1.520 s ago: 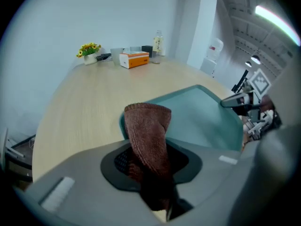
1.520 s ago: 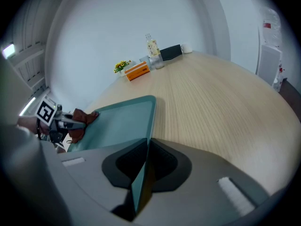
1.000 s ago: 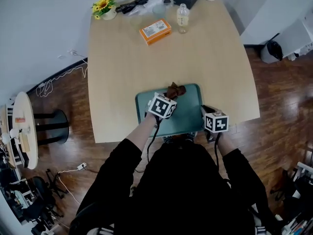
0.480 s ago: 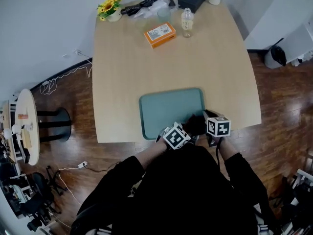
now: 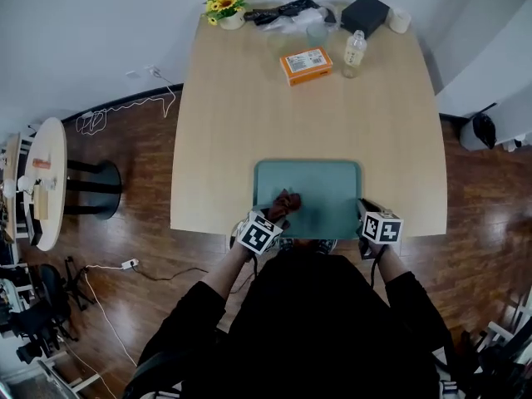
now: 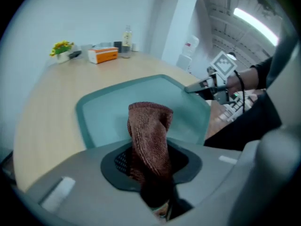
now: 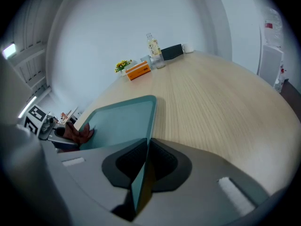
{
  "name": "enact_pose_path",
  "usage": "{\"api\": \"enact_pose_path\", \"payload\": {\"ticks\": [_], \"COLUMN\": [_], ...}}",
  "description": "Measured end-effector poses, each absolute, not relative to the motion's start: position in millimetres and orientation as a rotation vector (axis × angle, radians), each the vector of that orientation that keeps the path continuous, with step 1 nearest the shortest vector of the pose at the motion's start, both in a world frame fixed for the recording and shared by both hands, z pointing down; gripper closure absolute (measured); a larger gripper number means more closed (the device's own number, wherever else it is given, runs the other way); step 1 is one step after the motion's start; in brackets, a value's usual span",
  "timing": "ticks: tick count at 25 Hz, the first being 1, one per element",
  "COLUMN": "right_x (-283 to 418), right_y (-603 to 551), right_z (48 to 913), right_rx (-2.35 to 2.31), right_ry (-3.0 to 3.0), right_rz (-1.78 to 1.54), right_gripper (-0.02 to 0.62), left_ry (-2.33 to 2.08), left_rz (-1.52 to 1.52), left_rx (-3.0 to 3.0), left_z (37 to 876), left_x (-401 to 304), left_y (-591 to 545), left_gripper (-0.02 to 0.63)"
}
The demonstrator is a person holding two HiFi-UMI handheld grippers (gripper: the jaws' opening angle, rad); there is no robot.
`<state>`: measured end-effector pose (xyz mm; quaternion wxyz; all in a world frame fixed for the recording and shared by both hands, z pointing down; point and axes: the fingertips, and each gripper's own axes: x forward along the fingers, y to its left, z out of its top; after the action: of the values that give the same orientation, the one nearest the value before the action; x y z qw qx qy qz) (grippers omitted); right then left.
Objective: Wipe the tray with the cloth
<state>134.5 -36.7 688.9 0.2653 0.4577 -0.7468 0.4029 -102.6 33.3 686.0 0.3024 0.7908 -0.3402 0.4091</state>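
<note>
Your left gripper [image 5: 273,217] has its jaws clamped on the brown cloth [image 6: 149,131]. In the left gripper view the fabric comes up from between the jaws as a folded hump and leans forward over the tray [image 5: 326,188]. From the head view the cloth sits over the near-left part of the tray, just inside its front rim, with your marker cube hanging just off the counter [image 5: 249,123] edge. Whether the cloth is pressed onto the tray's floor or held just above it cannot be told from these views.

Your right gripper [image 5: 366,209] is at the tray's near-right corner. Its jaws are together on the rim — in the right gripper view the thin teal edge runs straight in between them and is pinched there. The two grippers are at opposite ends of the tray's front side, well apart, and each shows in the other's view.

The teal tray lies flat at the near edge of the counter, directly in front of you. Its floor is bare apart from the cloth. At the far end of the counter, well away from the tray, stand an orange box [image 5: 306,65], a bottle [image 5: 354,52], a black box [image 5: 365,13] and a small pot of yellow flowers [image 5: 227,5].
</note>
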Motion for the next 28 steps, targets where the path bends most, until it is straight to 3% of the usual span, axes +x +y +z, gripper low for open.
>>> {"api": "enact_pose_path", "payload": {"ticks": [4,10,17,28], "right_x": [134.1,129.0,138.2,110.2], "right_y": [-35.1,-36.8,-38.2,-68.1], "right_z": [688.2,686.4,682.8,491.0], "right_rx": [1.244,1.247,1.298,1.454], "right_ry": [-2.011,-2.012,-1.920,-2.344], "right_rz": [1.076,1.070,0.996,0.828], "right_gripper": [0.568,0.568,0.558,0.595], "left_ry": [-1.160,-1.174,-1.182,-1.210], "left_rz": [0.958,0.978,0.736,0.441], "left_rx": [1.868,1.894,1.834,2.162], "left_z": [685.6,680.3,650.7,479.7], "left_x": [-158.4,-136.2,-126.3,-119.2], "left_y": [3.2,-34.3,-32.1,-12.0], "left_gripper": [0.514,0.514,0.514,0.514]}}
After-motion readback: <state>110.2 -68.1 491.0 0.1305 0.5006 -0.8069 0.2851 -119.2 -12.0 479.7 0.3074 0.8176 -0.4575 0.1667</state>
